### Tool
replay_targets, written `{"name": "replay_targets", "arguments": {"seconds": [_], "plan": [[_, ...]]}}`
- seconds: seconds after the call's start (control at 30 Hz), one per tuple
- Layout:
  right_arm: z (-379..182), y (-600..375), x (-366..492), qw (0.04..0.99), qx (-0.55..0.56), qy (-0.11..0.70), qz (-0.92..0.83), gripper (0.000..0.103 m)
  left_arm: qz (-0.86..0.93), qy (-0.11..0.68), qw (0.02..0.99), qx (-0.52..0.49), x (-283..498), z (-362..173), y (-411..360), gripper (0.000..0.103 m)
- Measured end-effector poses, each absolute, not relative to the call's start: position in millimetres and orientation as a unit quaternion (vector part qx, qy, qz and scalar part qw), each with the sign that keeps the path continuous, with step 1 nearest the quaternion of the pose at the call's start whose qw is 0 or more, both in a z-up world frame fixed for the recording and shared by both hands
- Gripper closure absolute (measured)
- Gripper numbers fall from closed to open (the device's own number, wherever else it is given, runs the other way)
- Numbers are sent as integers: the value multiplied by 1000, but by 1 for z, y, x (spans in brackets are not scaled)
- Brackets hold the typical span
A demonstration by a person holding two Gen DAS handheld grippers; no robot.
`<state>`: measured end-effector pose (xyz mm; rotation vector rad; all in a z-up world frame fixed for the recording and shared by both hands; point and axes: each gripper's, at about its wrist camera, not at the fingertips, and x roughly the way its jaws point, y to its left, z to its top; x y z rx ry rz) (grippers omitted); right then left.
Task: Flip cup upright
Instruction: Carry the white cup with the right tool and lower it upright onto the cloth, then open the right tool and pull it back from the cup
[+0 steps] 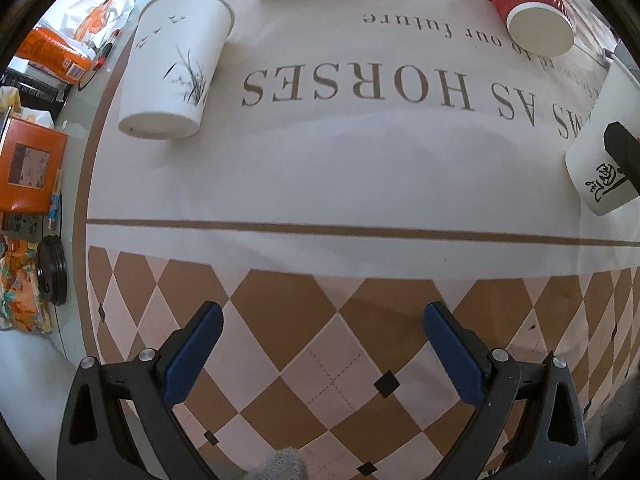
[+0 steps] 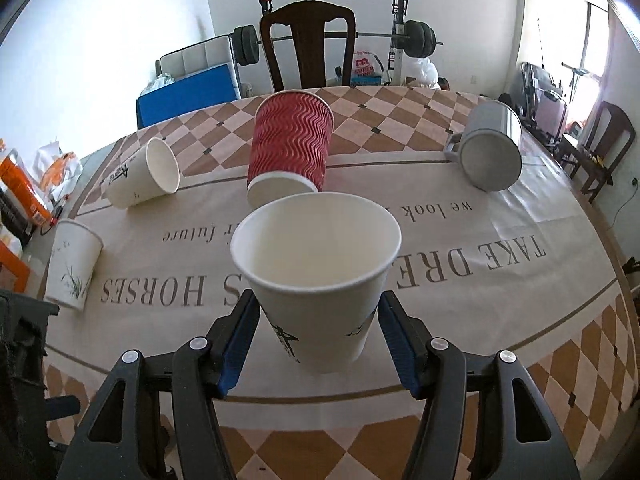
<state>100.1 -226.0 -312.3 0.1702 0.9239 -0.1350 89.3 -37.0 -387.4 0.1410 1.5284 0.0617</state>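
In the right wrist view a white paper cup (image 2: 320, 280) with black calligraphy stands mouth up between the blue pads of my right gripper (image 2: 318, 332). The pads press its lower sides. The same cup shows at the right edge of the left wrist view (image 1: 600, 152) with a black finger across it. My left gripper (image 1: 322, 340) is open and empty above the checkered border of the tablecloth.
A red ribbed cup (image 2: 290, 148) (image 1: 532, 12) stands upside down. A white cup (image 2: 142, 176) lies on its side. A white cup with a grass print (image 2: 72, 266) (image 1: 176, 64) stands mouth up. A grey mug (image 2: 486, 146) lies on its side. A chair (image 2: 308, 44) stands behind the table.
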Motion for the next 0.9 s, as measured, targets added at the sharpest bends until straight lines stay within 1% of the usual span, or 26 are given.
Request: {"name": "replay_targets", "arguments": {"seconds": [0.2,0.27,0.43,0.5,0.6,0.67,0.73,0.77,0.9], "plan": [[-319,-225,92,876,86,470,-67,38,29,689,721,64,78,-389,-30,1],[-319,-225,88,872,87,476,-71,31,28,686,724,63,73,-384,-28,1],[-309,-227,71,871,84,477,-80,23,23,673,737,64,61,-364,-25,1],[-302,-228,62,871,82,478,-82,22,20,667,742,65,58,-354,-23,1],[-286,-234,49,869,87,479,-93,19,14,657,751,61,50,-336,-22,1],[-270,-241,40,867,93,479,-104,9,7,649,759,56,44,-320,-24,1],[-252,-247,32,865,96,480,-112,3,1,639,768,51,39,-301,-25,1],[-243,-249,30,863,93,482,-118,2,-3,630,775,49,34,-288,-27,1],[-200,-257,15,863,80,483,-128,1,-12,602,797,42,38,-246,-38,1]]}}
